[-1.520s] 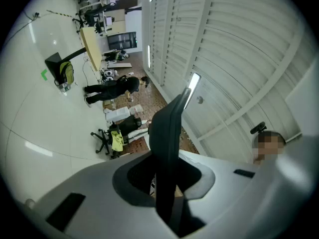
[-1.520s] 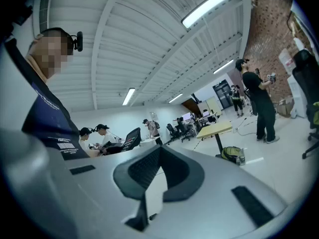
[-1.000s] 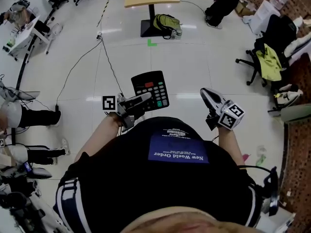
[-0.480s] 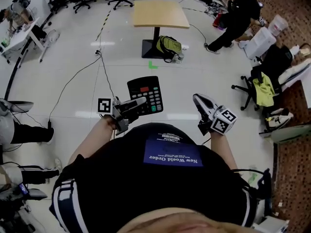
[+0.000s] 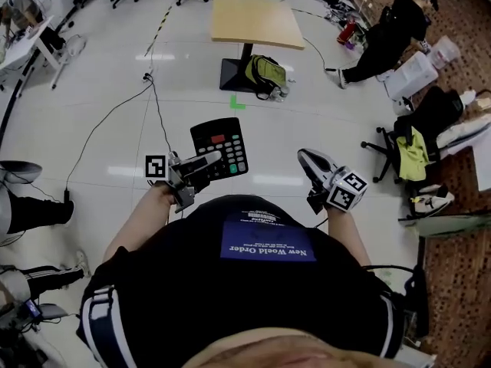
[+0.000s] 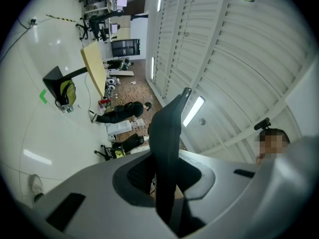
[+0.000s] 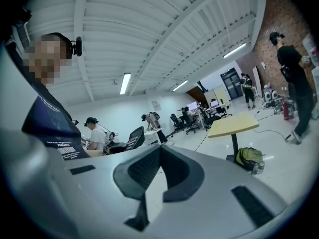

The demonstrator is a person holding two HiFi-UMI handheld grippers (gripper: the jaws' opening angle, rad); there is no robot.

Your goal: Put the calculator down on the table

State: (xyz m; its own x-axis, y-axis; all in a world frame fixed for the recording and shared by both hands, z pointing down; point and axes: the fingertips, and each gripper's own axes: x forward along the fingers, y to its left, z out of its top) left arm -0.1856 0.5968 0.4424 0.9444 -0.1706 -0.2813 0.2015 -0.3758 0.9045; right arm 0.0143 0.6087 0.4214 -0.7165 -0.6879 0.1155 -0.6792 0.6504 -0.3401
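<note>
A black calculator [image 5: 219, 148] with grey keys and one red key is held in the air over the white floor, in front of my body. My left gripper [image 5: 201, 165] is shut on its near edge. In the left gripper view the calculator [image 6: 167, 143] stands edge-on between the two jaws. My right gripper [image 5: 304, 158] hangs to the right at about the same height, shut, with nothing in it. The wooden table [image 5: 257, 20] stands ahead on a black pedestal, also seen as the table [image 7: 233, 124] in the right gripper view.
A green backpack [image 5: 266, 75] leans against the table's black base. A cable [image 5: 153, 106] runs across the floor on the left. An office chair [image 5: 410, 148] with a yellow-green garment stands right, and a person [image 5: 387, 33] bends down near boxes at the far right.
The whole view has moved forward: the table and backpack now lie nearer and lower in the head view. Both grippers keep their places before my body, the calculator still held.
</note>
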